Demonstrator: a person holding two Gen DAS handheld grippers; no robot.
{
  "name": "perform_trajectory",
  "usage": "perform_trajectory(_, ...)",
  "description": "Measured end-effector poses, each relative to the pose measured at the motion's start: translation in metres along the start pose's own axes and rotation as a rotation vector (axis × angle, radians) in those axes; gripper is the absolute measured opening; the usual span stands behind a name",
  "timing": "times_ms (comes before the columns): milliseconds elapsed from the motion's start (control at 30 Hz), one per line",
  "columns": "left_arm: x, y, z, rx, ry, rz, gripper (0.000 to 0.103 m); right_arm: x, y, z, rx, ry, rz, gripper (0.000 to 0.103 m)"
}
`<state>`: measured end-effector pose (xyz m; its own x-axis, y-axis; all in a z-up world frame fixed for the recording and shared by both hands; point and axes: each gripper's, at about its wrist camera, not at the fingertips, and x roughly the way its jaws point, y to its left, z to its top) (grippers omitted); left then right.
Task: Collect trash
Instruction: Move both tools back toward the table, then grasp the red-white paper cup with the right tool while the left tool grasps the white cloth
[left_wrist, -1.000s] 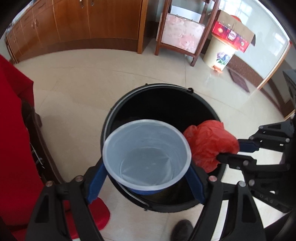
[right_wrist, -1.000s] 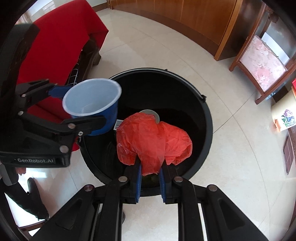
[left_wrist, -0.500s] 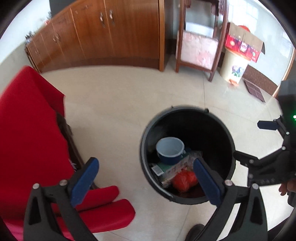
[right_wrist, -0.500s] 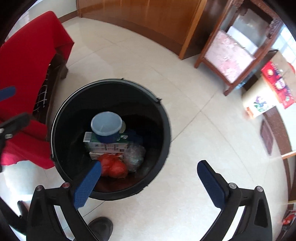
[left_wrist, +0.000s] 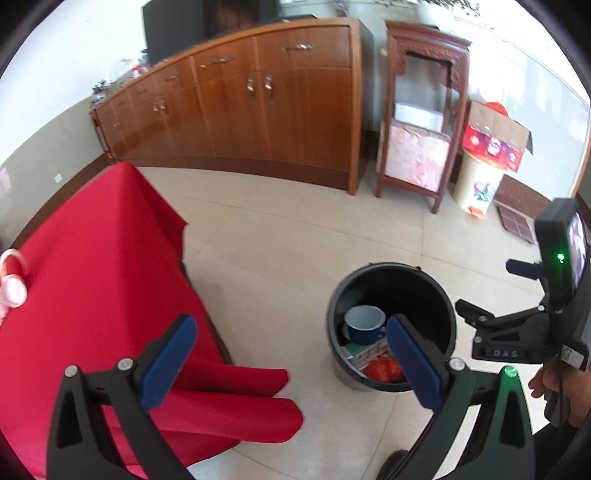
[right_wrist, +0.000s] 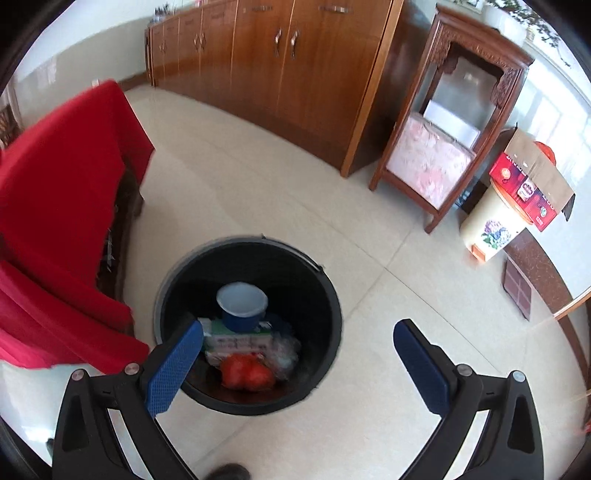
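A blue cup (right_wrist: 242, 305), a printed carton (right_wrist: 236, 341) and a crumpled red plastic bag (right_wrist: 247, 373) are seen lying inside the black bucket (right_wrist: 325, 291) on the tiled floor (right_wrist: 369, 406), beside a red-draped tabletop (left_wrist: 92, 266). Both the left claw (left_wrist: 291, 363) and the right claw (right_wrist: 295, 365) are held above it, spread wide and empty.

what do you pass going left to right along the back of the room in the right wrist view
red cloth → wooden cabinet → carved wooden stand → cream bin with flower print → red cardboard box resting on top of that bin
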<state>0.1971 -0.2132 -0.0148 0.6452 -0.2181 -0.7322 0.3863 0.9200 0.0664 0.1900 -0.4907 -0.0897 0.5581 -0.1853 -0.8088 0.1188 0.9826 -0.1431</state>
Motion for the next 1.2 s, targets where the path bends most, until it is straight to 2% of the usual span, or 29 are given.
perform_trajectory(200, -0.033, 0.042, -0.006, -0.047, -0.069, 0.086, 0.103, -0.02, 0.038, 0.006, -0.033, -0.065, 0.101, 0.103)
perform_trajectory(333, -0.047, 0.074, -0.018, -0.12, -0.094, 0.132, 0.103, -0.037, 0.08, 0.014, -0.113, -0.13, 0.092, 0.103)
perform_trajectory(467, -0.06, 0.102, -0.03, -0.18, -0.109, 0.18, 0.103, -0.047, 0.115, 0.024, -0.122, -0.142, 0.168, 0.103)
perform_trajectory(633, -0.082, 0.147, -0.051, -0.243, -0.143, 0.344, 0.103, -0.078, 0.161, 0.05, -0.137, -0.233, 0.263, 0.103)
perform_trajectory(733, -0.091, 0.176, -0.063, -0.293, -0.138, 0.392, 0.103, -0.082, 0.207, 0.071, -0.202, -0.185, 0.339, 0.103)
perform_trajectory(900, -0.11, 0.217, -0.083, -0.349, -0.143, 0.508, 0.103, -0.091, 0.27, 0.087, -0.255, -0.186, 0.446, 0.103)
perform_trajectory(1067, -0.124, 0.264, -0.109, -0.412, -0.116, 0.56, 0.103, -0.093, 0.327, 0.095, -0.335, -0.149, 0.452, 0.103)
perform_trajectory(1200, -0.133, 0.306, -0.122, -0.439, -0.119, 0.601, 0.103, -0.1, 0.368, 0.107, -0.399, -0.162, 0.483, 0.103)
